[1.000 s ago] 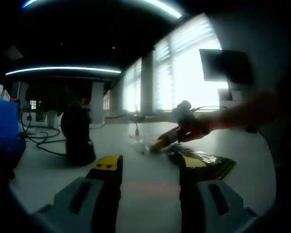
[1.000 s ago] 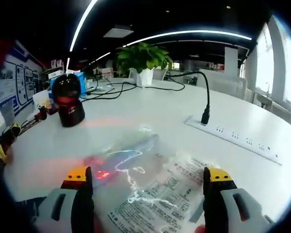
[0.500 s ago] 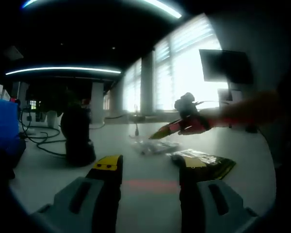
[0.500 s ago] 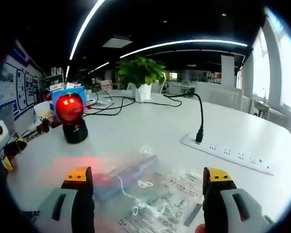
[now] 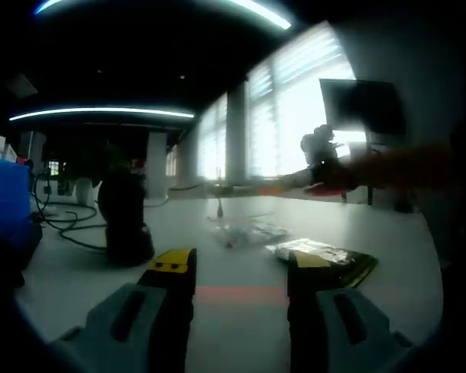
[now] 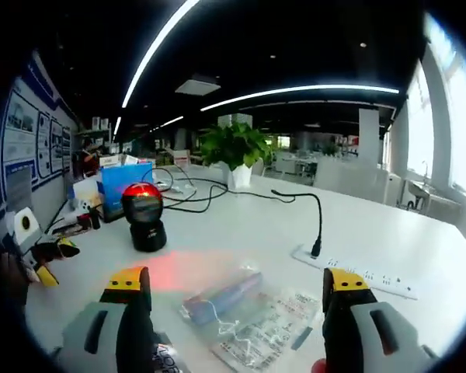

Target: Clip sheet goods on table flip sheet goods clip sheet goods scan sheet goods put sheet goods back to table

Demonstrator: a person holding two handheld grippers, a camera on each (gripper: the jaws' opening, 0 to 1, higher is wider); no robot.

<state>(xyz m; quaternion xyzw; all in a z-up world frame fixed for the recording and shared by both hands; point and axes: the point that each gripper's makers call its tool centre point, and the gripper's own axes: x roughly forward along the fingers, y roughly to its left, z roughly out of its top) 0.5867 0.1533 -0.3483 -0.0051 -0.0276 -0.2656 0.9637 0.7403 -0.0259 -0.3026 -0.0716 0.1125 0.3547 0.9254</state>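
A clear plastic packet (image 6: 245, 311) with a blue item and printed paper inside lies flat on the white table (image 6: 241, 225). My right gripper (image 6: 234, 284) hovers above and behind it, jaws wide open, nothing between them. The same clear packet (image 5: 245, 231) lies mid-table in the left gripper view, with a dark packet (image 5: 326, 256) beside it. My left gripper (image 5: 239, 268) is open and low over the table, short of both packets. The right gripper (image 5: 322, 167) is raised at the right of that view, in a person's hand. A black scanner (image 6: 146, 214) glows red.
The scanner (image 5: 124, 217) stands left of the packets. A white power strip (image 6: 365, 268) with a black cable lies at the right. Farther back stand a potted plant (image 6: 237, 148), a blue box (image 6: 120, 179) and loose cables. A dark packet's corner (image 6: 163, 359) lies by my right gripper's left jaw.
My right gripper has lifted up and back from the clear packet, which stays flat on the table. The left gripper has held still.
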